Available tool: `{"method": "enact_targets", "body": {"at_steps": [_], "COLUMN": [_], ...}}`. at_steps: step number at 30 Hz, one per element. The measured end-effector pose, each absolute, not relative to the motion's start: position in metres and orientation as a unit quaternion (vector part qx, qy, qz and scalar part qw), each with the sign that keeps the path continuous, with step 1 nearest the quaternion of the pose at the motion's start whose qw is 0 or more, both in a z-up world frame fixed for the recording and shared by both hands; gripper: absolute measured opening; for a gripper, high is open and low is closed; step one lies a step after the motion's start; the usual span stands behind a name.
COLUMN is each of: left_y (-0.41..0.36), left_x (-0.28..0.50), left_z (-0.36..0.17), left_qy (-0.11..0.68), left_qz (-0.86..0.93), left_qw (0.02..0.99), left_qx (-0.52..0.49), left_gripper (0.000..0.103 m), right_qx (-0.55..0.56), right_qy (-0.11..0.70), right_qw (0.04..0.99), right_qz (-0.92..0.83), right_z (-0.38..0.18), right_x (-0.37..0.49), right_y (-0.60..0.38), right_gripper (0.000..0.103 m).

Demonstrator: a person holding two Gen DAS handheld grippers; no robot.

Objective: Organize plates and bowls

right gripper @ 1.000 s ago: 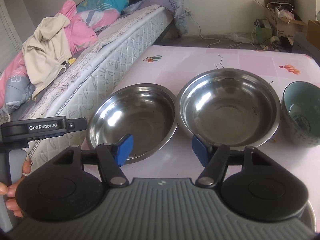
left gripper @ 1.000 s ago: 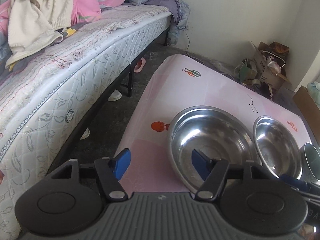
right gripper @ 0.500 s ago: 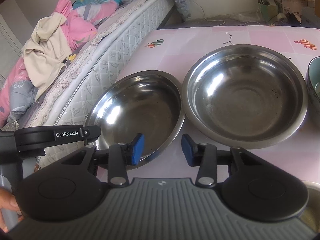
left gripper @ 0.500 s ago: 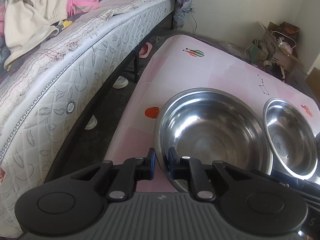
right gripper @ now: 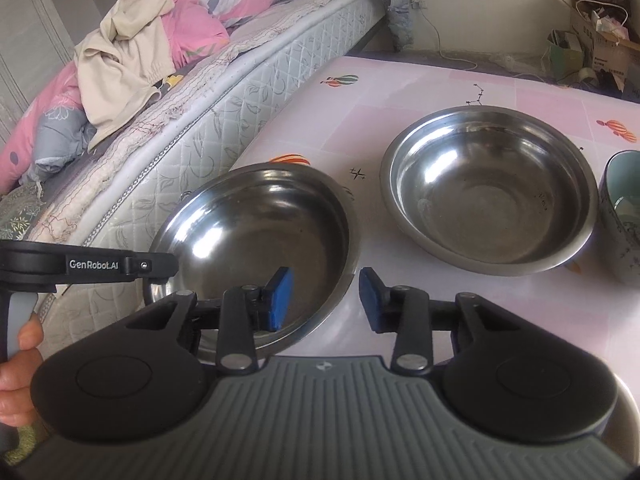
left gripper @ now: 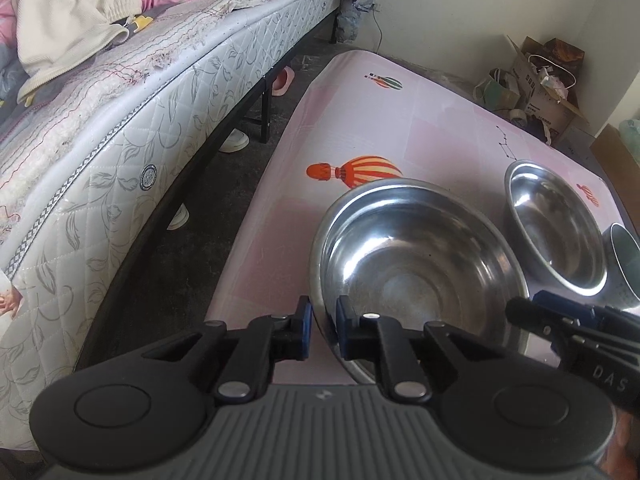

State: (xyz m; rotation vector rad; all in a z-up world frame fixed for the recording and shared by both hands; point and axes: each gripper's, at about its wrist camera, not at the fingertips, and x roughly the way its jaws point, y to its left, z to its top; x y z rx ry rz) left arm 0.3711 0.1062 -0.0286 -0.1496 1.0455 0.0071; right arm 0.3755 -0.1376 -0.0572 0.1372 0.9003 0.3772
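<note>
**Left jaws closed on near bowl rim; right closing on the opposite side**

Moved since one second ago: the left gripper (left gripper: 322, 326) went from wide spread to pressed on the rim of the near steel bowl (left gripper: 416, 276), one blue pad outside the wall, one inside, at the bowl's 7 o'clock in the left wrist view. The bowl also fills more of that view than before, and a gap has opened between it and its neighbour, which it sat against a second ago.

Largest to smallest:
- Pink table (right gripper: 400, 92): carries all the dishes; bed (right gripper: 248, 92) runs beside it at 10 o'clock.
- Near steel bowl: at the table's near left corner, rim pinched by the left gripper.
- Second steel bowl (right gripper: 486, 188): at 2 o'clock of the first, apart from it, untouched.
- Pale green bowl (right gripper: 622, 216): at 3 o'clock, partly cut off by the frame edge.
- Right gripper (right gripper: 325, 298): jaws closing, straddling the near bowl's rim at its 5 o'clock; pads do not look pressed on yet.

Judgement: two-handed hold nearly set. Once the right pads bite, the near bowl looks ready for lifting, probably toward nesting with the second
</note>
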Motion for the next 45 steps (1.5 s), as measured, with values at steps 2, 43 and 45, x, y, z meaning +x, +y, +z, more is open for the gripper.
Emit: {"method": "enact_targets", "body": {"at_steps": [2,43,45], "left_y": [0.109,0.106,0.111], "left_x": [0.368,0.357,0.355], "left_z": [-0.029,-0.011,-0.009], "left_qy": [0.495,0.466,0.462], "left_qz": [0.001,0.013,0.017], "left_qw": [0.866,0.883,0.885], "left_qx": [-0.076,-0.053,-0.055], "left_gripper": [0.023,0.013,0.013], "right_qx": [0.057,0.037,0.039], "right_qy": [0.43,0.331,0.293], "right_qw": [0.884,0.921,0.935], "right_qz": [0.177,0.201,0.198], "right_z": [-0.055,0.001,0.016], "right_x": [0.376,0.36,0.351], "right_y": [-0.138,-0.146,-0.155], "right_gripper": [0.036,0.055,0.101]}}
